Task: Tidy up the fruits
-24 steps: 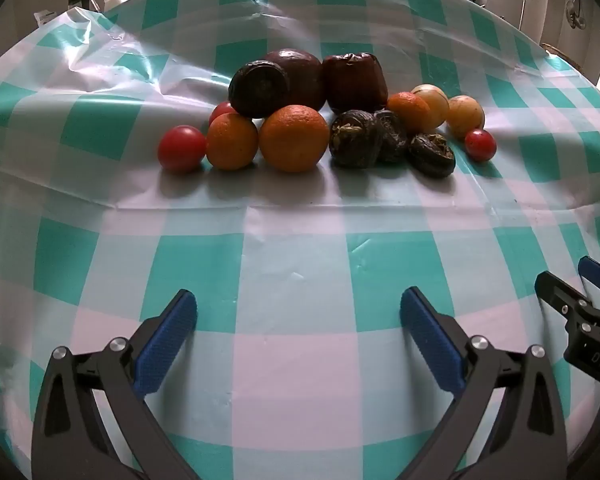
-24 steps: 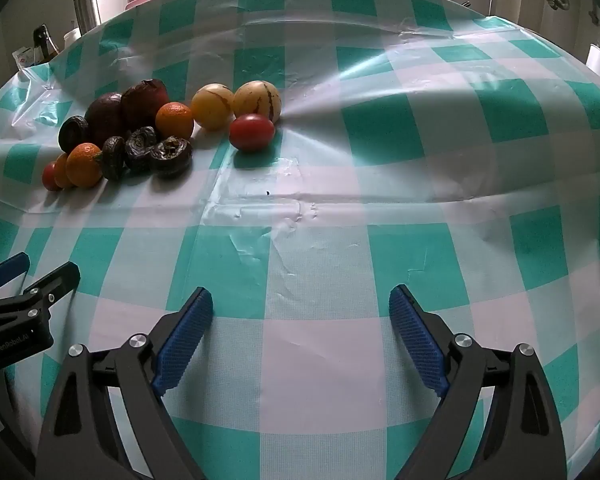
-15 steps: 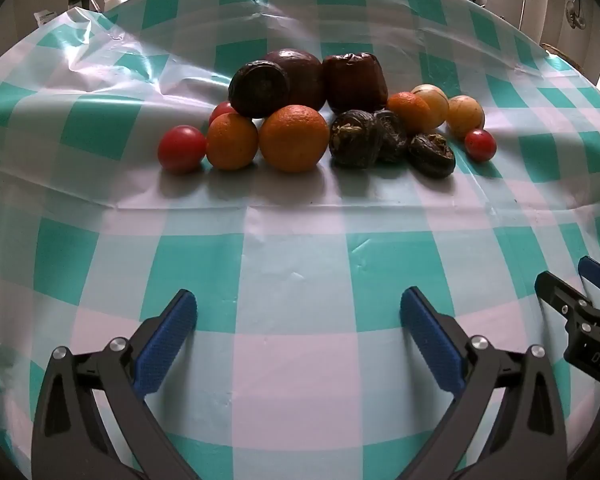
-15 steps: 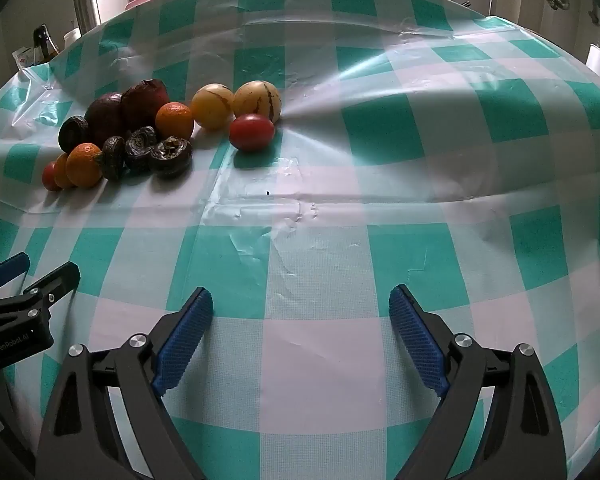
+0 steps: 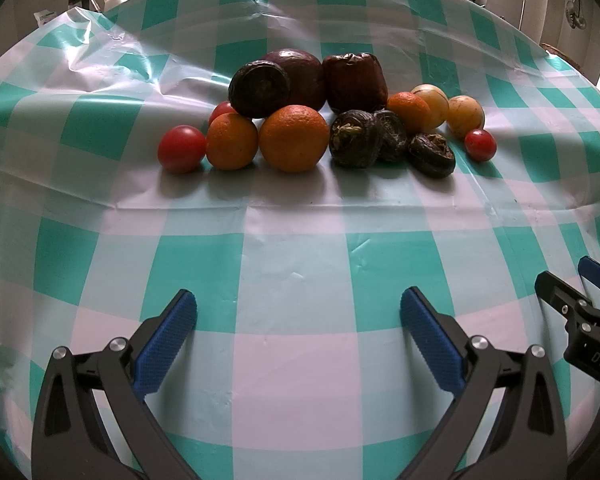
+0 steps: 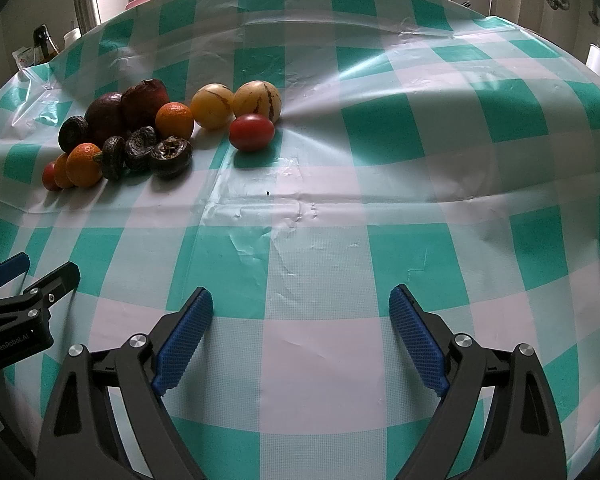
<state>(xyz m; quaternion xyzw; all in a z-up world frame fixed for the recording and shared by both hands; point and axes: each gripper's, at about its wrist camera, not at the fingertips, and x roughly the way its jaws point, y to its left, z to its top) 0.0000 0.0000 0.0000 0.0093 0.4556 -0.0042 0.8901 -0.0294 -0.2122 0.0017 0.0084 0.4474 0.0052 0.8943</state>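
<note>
At twelve o'clock from the left gripper (image 5: 298,320), jaws spread and empty: fruit cluster (image 5: 320,128), row running nine to three. Right gripper (image 6: 300,320), also spread, sees it at ten o'clock. Left looks nearer.

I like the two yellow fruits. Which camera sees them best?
The right wrist view: both yellow fruits show whole, dark stripes visible. In the left wrist view they look smaller, and an orange hides part of one.

Left gripper (image 5: 298,314), right gripper (image 6: 300,308): black frames, silver screws, blue textured pads (image 6: 184,338) on jaws.
</note>
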